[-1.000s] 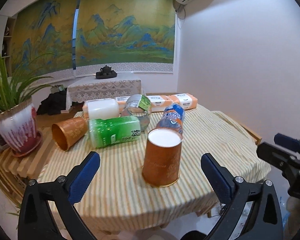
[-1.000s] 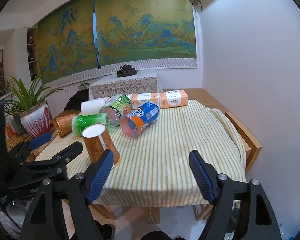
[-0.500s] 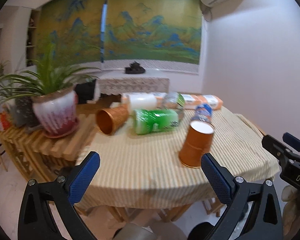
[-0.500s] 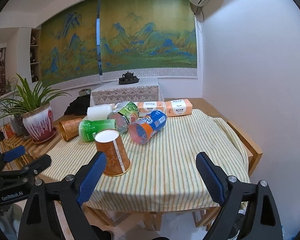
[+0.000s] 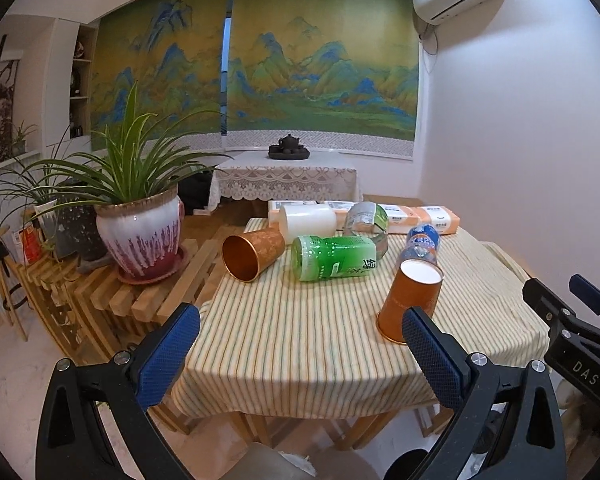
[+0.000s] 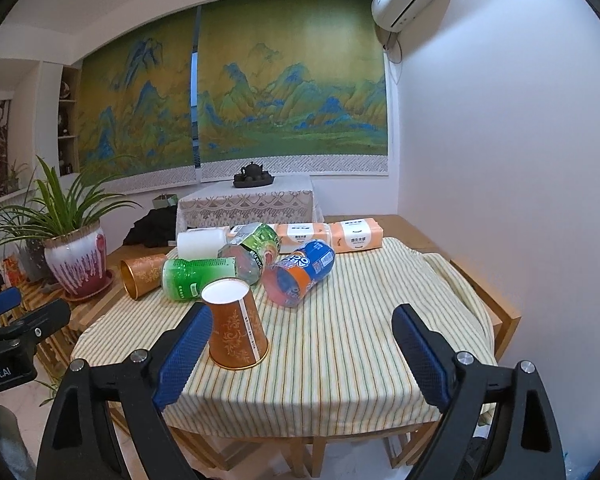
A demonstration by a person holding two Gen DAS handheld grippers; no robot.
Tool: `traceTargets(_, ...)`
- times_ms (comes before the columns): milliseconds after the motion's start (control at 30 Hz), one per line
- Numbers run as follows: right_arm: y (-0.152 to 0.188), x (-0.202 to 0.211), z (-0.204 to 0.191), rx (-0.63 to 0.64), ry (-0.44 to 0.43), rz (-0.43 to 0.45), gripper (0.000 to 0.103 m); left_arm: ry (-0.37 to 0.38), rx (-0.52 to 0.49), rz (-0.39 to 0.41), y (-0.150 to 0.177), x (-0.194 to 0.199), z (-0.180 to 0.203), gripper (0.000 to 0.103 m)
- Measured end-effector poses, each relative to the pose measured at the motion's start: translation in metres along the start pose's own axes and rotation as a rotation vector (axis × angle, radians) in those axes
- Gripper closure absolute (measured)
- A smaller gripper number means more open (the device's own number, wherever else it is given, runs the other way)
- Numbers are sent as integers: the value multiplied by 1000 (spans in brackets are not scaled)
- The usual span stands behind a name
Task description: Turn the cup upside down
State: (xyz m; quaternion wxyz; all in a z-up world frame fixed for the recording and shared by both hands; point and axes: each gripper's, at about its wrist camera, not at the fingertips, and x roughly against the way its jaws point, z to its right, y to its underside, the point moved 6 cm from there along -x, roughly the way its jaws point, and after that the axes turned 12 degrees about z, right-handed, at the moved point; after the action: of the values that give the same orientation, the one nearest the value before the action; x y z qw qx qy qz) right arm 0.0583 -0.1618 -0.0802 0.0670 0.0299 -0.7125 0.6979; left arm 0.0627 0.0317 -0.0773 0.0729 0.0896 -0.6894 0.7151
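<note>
An orange paper cup (image 5: 410,300) stands upside down, white base up, near the front of the striped tablecloth (image 5: 292,336); it also shows in the right wrist view (image 6: 234,326). A second orange cup (image 5: 252,252) lies on its side at the back left, mouth toward me, also in the right wrist view (image 6: 142,274). My left gripper (image 5: 300,354) is open and empty, back from the table's front edge. My right gripper (image 6: 300,354) is open and empty, also off the front edge. The right gripper shows at the right edge of the left wrist view (image 5: 572,332).
A green bottle (image 5: 334,257), a blue-orange bottle (image 6: 300,274), a clear-green bottle (image 6: 256,248), a white roll (image 5: 308,222) and tissue packs (image 6: 352,236) lie at the table's back. A potted plant (image 5: 140,232) stands on a wooden rack left. White wall at right.
Both grippers have pulled back and away from the table; the left one swung left, bringing the plant into view. The upside-down cup stands where it was.
</note>
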Motion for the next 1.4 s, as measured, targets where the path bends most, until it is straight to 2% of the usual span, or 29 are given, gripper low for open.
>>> traceTargets(467, -3, 6, -2, 6, -2, 18, 14, 25, -22, 6, -2, 2, 16, 1)
traceTargets(1400, -3, 7, 4, -9, 0, 23, 14, 25, -24, 5, -2, 3, 17, 1)
